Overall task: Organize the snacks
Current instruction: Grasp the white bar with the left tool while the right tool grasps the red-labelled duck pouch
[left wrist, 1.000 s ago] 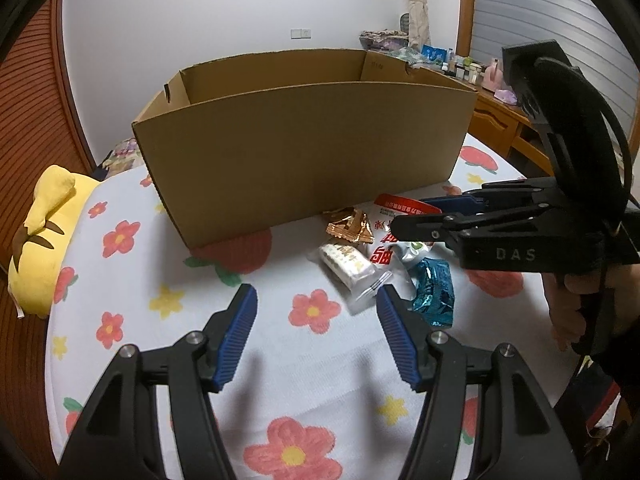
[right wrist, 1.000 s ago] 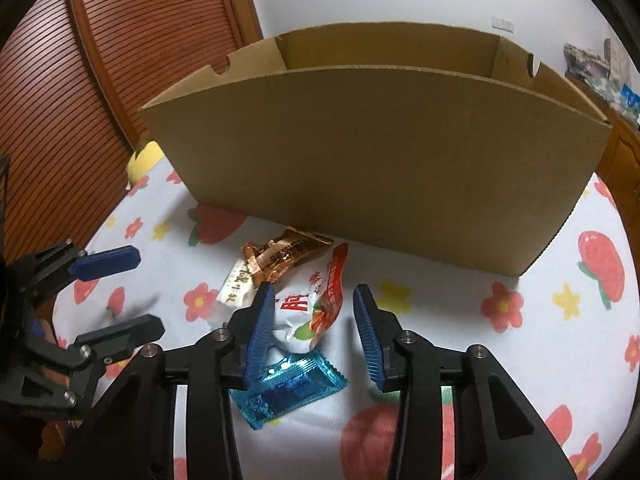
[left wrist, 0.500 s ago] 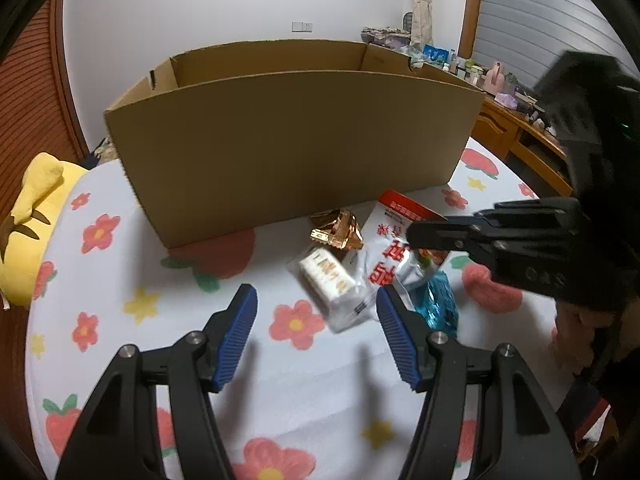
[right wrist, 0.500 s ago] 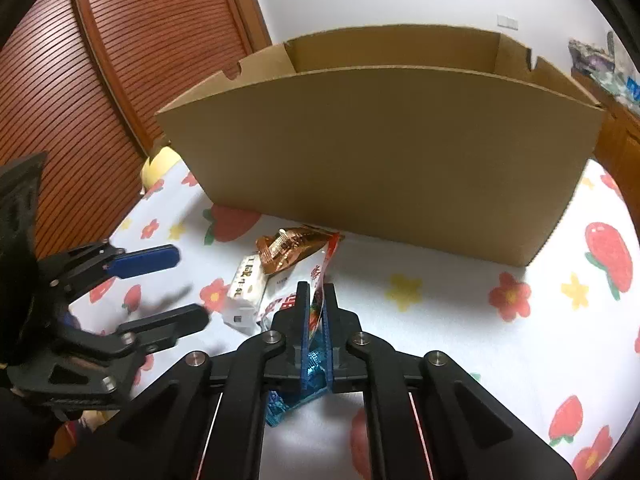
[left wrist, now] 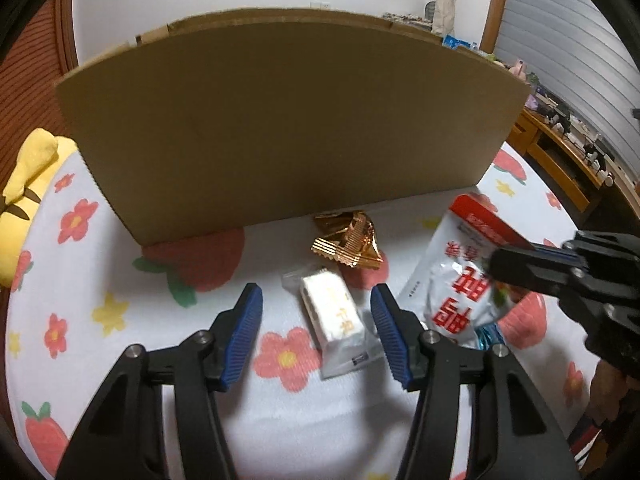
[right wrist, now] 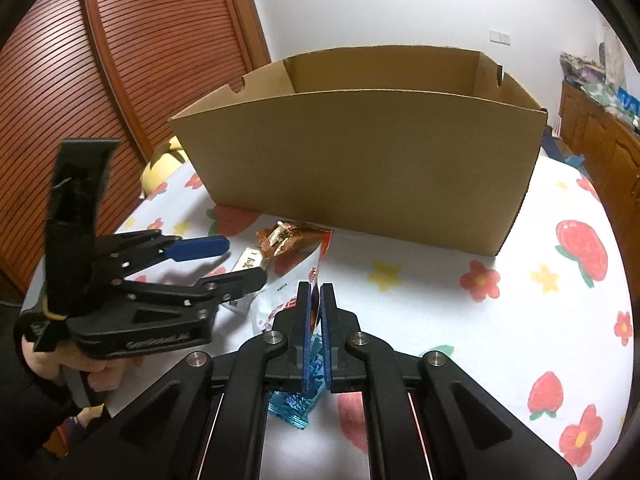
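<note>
A white cream snack packet [left wrist: 332,312] lies on the flowered tablecloth [left wrist: 120,320], between the blue pads of my left gripper [left wrist: 316,336]. Its jaws are closing and the pads stand clear of the packet. My right gripper [right wrist: 316,292] is shut on a red and white snack bag [left wrist: 456,280], which is tilted up off the cloth. A teal packet [right wrist: 296,408] lies under that bag. A gold wrapper [left wrist: 348,246] rests just in front of the open cardboard box [right wrist: 360,160]. In the right wrist view the left gripper [right wrist: 236,262] hovers over the white packet [right wrist: 250,260].
A yellow plush toy [left wrist: 24,200] sits at the table's left edge beside the box. A slatted wooden door [right wrist: 120,80] stands behind it. A wooden sideboard [left wrist: 560,152] with small items runs along the right. A hand [right wrist: 80,364] holds the left gripper's handle.
My right gripper closed on the red and white bag and raised it slightly. My left gripper moved forward and down over the white packet, and its jaws narrowed.
</note>
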A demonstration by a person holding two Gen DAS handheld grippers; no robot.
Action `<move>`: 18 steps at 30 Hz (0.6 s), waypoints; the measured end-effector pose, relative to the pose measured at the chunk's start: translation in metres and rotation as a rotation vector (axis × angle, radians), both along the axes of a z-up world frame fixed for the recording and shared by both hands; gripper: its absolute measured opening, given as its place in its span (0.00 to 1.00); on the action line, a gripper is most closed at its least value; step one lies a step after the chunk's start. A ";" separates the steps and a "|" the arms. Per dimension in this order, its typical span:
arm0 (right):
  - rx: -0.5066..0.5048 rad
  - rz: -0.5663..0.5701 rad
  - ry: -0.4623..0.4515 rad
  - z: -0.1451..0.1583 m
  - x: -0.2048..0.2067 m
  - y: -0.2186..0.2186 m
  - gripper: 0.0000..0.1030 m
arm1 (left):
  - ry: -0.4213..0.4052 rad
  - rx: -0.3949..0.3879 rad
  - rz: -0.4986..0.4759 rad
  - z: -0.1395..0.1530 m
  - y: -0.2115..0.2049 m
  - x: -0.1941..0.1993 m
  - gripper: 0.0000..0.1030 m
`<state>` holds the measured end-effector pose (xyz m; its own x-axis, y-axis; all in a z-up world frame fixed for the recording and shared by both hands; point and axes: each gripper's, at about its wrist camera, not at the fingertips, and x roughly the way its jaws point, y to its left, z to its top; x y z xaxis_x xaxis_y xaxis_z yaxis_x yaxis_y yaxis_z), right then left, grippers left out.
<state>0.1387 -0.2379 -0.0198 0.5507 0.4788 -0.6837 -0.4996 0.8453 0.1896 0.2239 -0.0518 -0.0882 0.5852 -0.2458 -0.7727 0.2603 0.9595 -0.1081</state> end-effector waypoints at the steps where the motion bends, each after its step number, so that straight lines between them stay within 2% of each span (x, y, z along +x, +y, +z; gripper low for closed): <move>1: 0.000 0.000 -0.001 0.000 -0.001 0.000 0.02 | 0.004 0.003 0.001 -0.002 -0.001 0.001 0.55; 4: -0.007 0.000 -0.004 0.000 -0.001 0.001 0.02 | -0.007 0.033 0.003 -0.002 -0.004 0.001 0.50; 8: -0.024 0.001 -0.008 -0.001 -0.002 0.002 0.02 | -0.019 0.068 -0.008 -0.001 -0.006 -0.001 0.20; 13: -0.026 0.003 -0.010 -0.001 -0.002 0.003 0.02 | -0.023 0.074 -0.015 0.000 0.002 -0.011 0.20; 18: -0.035 0.012 -0.016 -0.001 -0.004 0.009 0.02 | -0.042 0.040 -0.009 0.006 0.016 -0.027 0.20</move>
<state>0.1347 -0.2293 -0.0207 0.5560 0.4612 -0.6915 -0.5122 0.8453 0.1520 0.1964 -0.0362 -0.0823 0.6154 -0.2206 -0.7567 0.2720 0.9605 -0.0588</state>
